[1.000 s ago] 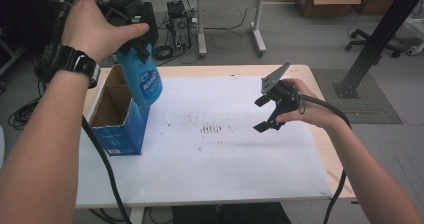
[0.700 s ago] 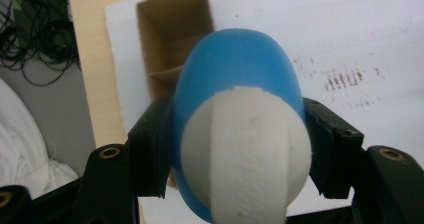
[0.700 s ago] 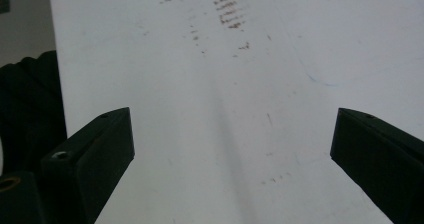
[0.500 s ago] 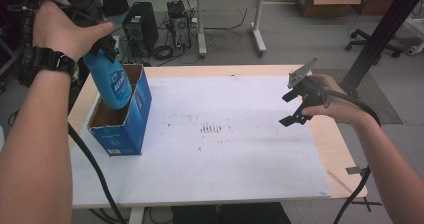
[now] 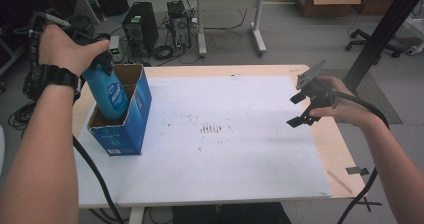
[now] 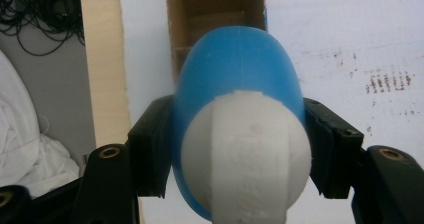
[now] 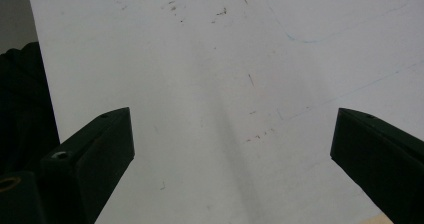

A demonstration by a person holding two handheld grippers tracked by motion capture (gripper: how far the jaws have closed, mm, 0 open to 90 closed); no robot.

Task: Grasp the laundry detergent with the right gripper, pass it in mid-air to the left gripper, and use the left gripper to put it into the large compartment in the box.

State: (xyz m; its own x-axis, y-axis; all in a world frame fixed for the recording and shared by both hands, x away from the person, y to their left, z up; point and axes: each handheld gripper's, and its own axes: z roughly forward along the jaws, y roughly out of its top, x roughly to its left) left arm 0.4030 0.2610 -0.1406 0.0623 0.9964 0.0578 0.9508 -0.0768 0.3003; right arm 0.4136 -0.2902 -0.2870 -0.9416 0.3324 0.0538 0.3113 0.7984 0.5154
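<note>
Take the blue box (image 5: 122,118) as your mark. Nearest to you, your left gripper (image 6: 235,149) is squeezed tight on the blue bottle (image 6: 235,89), one black jaw on each side, just under its white cap (image 6: 245,154). The bottle hangs right over the open top of the box, and its bottom end looks already dipped inside. Its long way runs nearly straight up and down, leaning a little, so I think you only need to go straight down and then let go. Your right gripper (image 5: 304,109) is far off to the right of the box, above the white table (image 5: 240,174), its jaws wide apart and holding nothing.
</note>
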